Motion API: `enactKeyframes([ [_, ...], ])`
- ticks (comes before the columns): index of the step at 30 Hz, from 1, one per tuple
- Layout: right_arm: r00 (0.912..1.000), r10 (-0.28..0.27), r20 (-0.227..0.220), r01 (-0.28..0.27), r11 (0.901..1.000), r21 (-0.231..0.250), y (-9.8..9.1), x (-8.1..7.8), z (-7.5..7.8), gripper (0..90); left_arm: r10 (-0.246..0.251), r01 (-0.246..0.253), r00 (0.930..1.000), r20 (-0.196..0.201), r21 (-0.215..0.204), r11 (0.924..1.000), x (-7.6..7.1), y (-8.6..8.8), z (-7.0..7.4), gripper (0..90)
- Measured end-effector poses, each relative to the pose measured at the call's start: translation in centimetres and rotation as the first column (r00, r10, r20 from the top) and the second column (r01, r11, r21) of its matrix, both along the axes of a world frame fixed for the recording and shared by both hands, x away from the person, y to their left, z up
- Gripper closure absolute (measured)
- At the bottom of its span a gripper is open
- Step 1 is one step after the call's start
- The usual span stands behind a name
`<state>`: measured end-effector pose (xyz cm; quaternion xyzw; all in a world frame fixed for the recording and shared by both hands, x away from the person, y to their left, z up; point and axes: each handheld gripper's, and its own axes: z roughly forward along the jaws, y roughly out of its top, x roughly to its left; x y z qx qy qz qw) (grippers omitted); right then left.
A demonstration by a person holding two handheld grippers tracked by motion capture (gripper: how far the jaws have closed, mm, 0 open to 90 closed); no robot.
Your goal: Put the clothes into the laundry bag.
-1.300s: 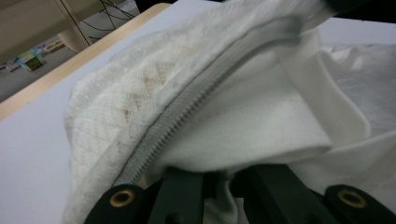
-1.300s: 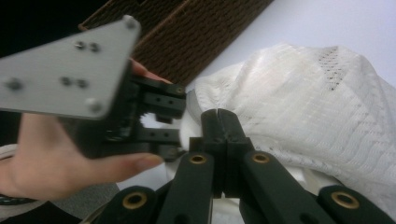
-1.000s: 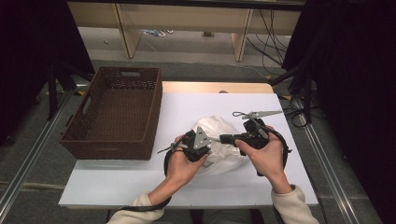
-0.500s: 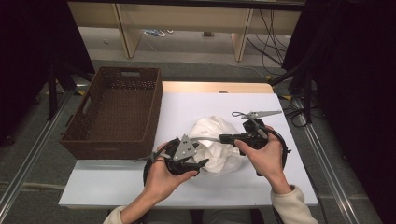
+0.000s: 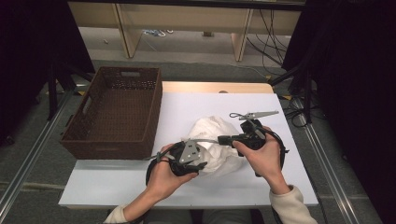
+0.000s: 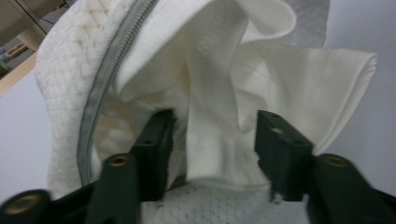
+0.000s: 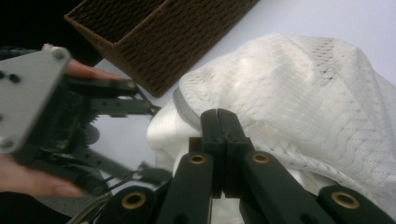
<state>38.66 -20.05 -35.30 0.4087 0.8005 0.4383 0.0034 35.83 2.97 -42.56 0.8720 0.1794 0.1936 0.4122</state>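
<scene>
Mesh bag (image 5: 212,147): lying crumpled on the white table (image 5: 140,184), between both grippers, right of the wicker basket (image 5: 116,112).
Right gripper (image 7: 219,116): jaws pressed together, seemingly pinching the bag's zip edge; hard to confirm.
Left gripper (image 6: 212,135): jaws spread, having just been closing, a white fold (image 6: 210,140) sitting between them, not yet pressed.
Bearing: fold lying directly ahead of the left gripper, the nearer one.

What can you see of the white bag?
The bag is a crumpled white mesh pouch with a grey zipper along one edge and plain white cloth bunched inside. It lies heaped on the white table, right of the basket. The right gripper is shut on its edge; the left gripper has a fold between its half-open jaws.
</scene>
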Motion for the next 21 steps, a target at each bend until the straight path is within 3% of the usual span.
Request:
enactKeyframes([
  [1, 0.9995, 0.022, 0.022, -0.022, 0.9997, -0.006, 0.0, 0.2, -0.2, 90.0, 0.002, -0.002, 1.0, 0.003, 0.006, 1.0, 0.2, -0.3, -0.1, 57.6],
  [3, 1.0, 0.006, -0.008, -0.006, 1.0, 0.004, 0.1, 0.1, -0.2, 90.0, 0.009, -0.009, 0.9999, -0.007, 0.007, 0.9999, 0.8, -0.9, -0.4, 66.1],
  [7, 0.9998, 0.018, 0.001, -0.018, 0.9998, -0.005, 0.2, 0.2, -0.4, 90.0, 0.045, -0.045, 0.9978, -0.049, -0.009, 0.9989, 1.5, -1.6, -0.6, 82.1],
  [8, 0.9999, 0.016, 0.001, -0.016, 0.9998, -0.01, 0.2, 0.2, -0.4, 90.0, 0.056, -0.057, 0.9965, -0.062, -0.023, 0.9981, 1.6, -1.8, -0.6, 83.0],
  [11, 0.9999, 0.009, 0.007, -0.009, 1.0, -0.004, 0.1, 0.1, -0.3, 90.0, 0.086, -0.088, 0.9954, -0.043, -0.063, 0.9941, 1.5, -2.0, -0.1, 84.0],
  [13, 0.9997, 0.021, -0.009, -0.021, 0.9995, 0.023, 0.1, -0.1, 0.0, 90.0, 0.117, -0.121, 0.992, -0.047, -0.095, 0.9881, 1.3, -2.0, 0.4, 84.3],
  [14, 0.9993, 0.036, 0.009, -0.036, 0.9988, 0.033, 0.0, -0.1, 0.1, 90.0, 0.122, -0.125, 0.9918, -0.039, -0.099, 0.9872, 1.3, -1.8, 0.7, 84.4],
  [16, 0.9992, 0.041, 0.003, -0.041, 0.9971, 0.065, 0.0, -0.5, 0.6, 90.0, 0.145, -0.146, 0.9892, -0.023, -0.137, 0.9797, 1.0, -1.9, 1.1, 84.4],
  [17, 0.9986, 0.048, 0.023, -0.05, 0.996, 0.074, -0.1, -0.5, 0.7, 90.0, 0.145, -0.144, 0.9894, -0.002, -0.128, 0.9812, 0.9, -1.8, 1.4, 84.4],
  [18, 0.9984, 0.051, 0.024, -0.053, 0.9955, 0.079, -0.2, -0.6, 1.0, 90.0, 0.155, -0.153, 0.9879, 0.002, -0.149, 0.977, 0.8, -1.9, 1.5, 84.4],
  [19, 0.9972, 0.063, 0.042, -0.067, 0.9922, 0.105, -0.2, -0.7, 1.0, 90.0, 0.148, -0.145, 0.9888, 0.014, -0.125, 0.9814, 0.8, -1.9, 1.6, 84.4],
  [20, 0.9975, 0.06, 0.037, -0.063, 0.994, 0.09, -0.3, -0.9, 1.3, 90.0, 0.155, -0.152, 0.9878, 0.015, -0.123, 0.9807, 0.8, -2.0, 1.5, 84.4],
  [21, 0.9968, 0.074, 0.032, -0.077, 0.9905, 0.114, -0.2, -1.0, 1.4, 90.0, 0.164, -0.161, 0.9863, 0.016, -0.118, 0.9799, 1.0, -2.1, 1.3, 84.4],
])
